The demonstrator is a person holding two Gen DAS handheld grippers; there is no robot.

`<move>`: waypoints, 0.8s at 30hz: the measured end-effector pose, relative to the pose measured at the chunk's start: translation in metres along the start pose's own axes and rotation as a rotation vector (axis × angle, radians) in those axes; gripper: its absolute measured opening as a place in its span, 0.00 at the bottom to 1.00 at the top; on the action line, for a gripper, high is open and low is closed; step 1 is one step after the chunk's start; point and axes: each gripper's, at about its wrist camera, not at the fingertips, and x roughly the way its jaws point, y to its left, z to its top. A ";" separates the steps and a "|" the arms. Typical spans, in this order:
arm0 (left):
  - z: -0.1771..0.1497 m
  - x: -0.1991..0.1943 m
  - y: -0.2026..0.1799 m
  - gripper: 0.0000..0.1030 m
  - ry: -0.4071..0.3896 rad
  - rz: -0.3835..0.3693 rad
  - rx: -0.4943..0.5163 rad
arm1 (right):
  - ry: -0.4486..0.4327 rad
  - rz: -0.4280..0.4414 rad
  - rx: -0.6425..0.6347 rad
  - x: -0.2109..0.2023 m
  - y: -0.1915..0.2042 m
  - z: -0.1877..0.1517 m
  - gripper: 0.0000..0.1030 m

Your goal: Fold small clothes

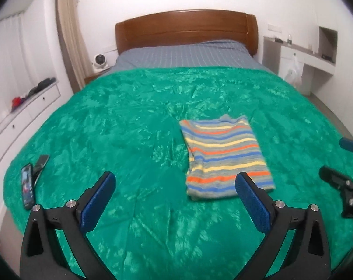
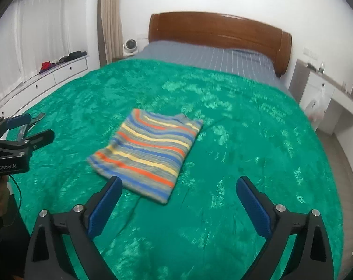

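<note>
Lying folded ahead of both tongs: striped shirt (image 1: 225, 156) | left tongs (image 1: 176, 184) wide, empty | right tongs (image 2: 179, 186) wide, empty

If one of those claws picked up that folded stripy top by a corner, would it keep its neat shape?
Probably not. The striped top looks like soft knit, lying limp in flat layers, so it would likely droop and unfold. It seems light for its size. On the plush green blanket, a push would probably bunch it rather than slide it.

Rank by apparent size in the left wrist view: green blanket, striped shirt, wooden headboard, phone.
1. green blanket
2. wooden headboard and striped shirt: look alike, and the shirt lies nearer the camera, so unranked
3. phone
</note>
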 end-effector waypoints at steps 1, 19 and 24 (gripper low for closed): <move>-0.002 -0.008 0.000 0.99 0.000 0.011 -0.004 | -0.002 -0.002 0.008 -0.008 0.002 -0.001 0.96; -0.057 -0.094 -0.009 1.00 0.074 0.049 0.004 | -0.082 -0.064 0.068 -0.118 0.027 -0.044 0.99; -0.071 -0.107 -0.005 1.00 0.101 0.025 -0.011 | -0.095 0.001 0.128 -0.139 0.030 -0.057 0.99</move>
